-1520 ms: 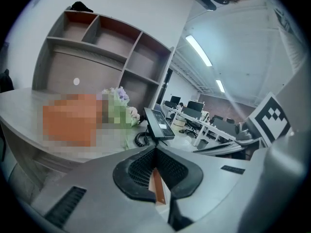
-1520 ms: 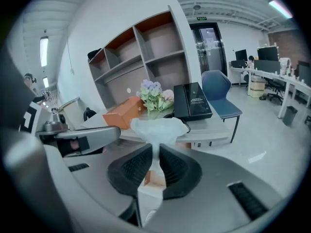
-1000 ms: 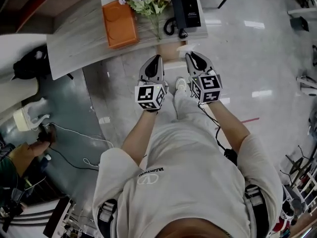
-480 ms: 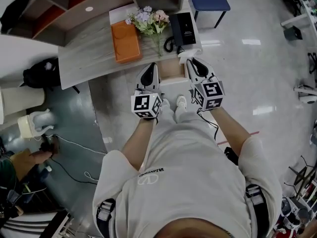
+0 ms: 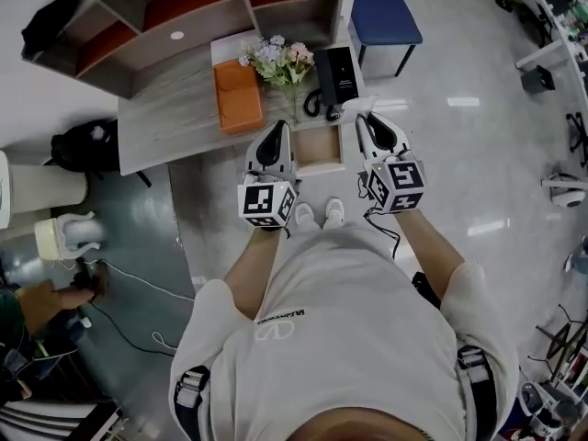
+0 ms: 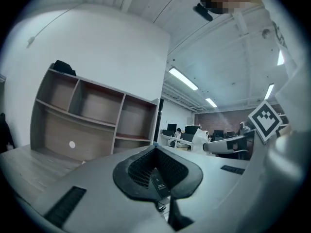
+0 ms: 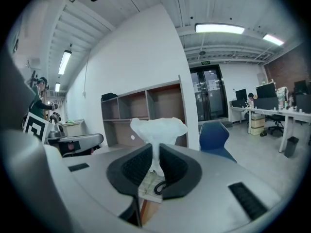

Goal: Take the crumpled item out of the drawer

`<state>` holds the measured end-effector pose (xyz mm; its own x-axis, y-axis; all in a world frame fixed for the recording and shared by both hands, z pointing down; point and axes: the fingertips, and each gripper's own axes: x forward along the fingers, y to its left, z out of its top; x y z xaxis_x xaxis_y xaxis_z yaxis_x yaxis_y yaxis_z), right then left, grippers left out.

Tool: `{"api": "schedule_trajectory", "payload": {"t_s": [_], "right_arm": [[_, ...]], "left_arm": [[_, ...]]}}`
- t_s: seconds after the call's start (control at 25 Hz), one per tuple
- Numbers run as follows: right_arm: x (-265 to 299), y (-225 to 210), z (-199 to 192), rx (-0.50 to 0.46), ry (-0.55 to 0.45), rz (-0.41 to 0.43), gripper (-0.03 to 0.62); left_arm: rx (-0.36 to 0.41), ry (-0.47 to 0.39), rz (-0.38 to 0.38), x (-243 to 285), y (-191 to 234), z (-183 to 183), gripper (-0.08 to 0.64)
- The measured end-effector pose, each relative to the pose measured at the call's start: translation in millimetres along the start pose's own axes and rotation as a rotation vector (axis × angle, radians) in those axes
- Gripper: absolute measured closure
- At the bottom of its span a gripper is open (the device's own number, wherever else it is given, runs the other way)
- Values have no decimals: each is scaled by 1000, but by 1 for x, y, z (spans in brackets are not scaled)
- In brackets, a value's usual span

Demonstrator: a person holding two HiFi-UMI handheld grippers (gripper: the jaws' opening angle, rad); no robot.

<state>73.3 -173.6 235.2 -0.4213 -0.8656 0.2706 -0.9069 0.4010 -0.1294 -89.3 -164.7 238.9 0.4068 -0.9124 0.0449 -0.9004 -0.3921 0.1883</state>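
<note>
The crumpled item, a white wad of paper or thin plastic, is pinched in my right gripper and flares out above the fingertips. In the head view my right gripper holds the white wad over the desk's front edge, just right of the open wooden drawer. My left gripper hangs level at the drawer's left side. In the left gripper view the left gripper has its tips together, with nothing between them.
A grey wood desk carries an orange box, a bunch of flowers and a black desk phone. Behind it stands an open shelf unit; a blue chair is at the right. My shoes stand below the drawer.
Both grippers have risen side by side, the right one carrying the white wad up. The desk and drawer now sit lower in the head view.
</note>
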Motion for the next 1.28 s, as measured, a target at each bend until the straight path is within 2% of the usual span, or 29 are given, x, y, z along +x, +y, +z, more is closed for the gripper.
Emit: {"api": "schedule_trajectory", "payload": {"t_s": [0.24, 0.4, 0.56, 0.72, 0.96, 1.28], "right_arm": [[-13, 0, 34, -23, -65, -8, 543], [-24, -2, 46, -2, -97, -21, 543], [-30, 1, 57, -4, -119, -19, 543], [-33, 1, 69, -30, -156, -33, 543], [-49, -7, 86, -12, -220, -73, 543], [-64, -20, 86, 4, -236, -113, 543]], "left_arm": [[52, -31, -1, -2, 1, 26, 558], [89, -64, -9, -11, -6, 49, 558], [155, -97, -23, -15, -13, 69, 558], [148, -136, -26, -16, -12, 88, 558], [145, -185, -22, -25, -11, 112, 558], [132, -181, 10, -34, -2, 108, 558]]}}
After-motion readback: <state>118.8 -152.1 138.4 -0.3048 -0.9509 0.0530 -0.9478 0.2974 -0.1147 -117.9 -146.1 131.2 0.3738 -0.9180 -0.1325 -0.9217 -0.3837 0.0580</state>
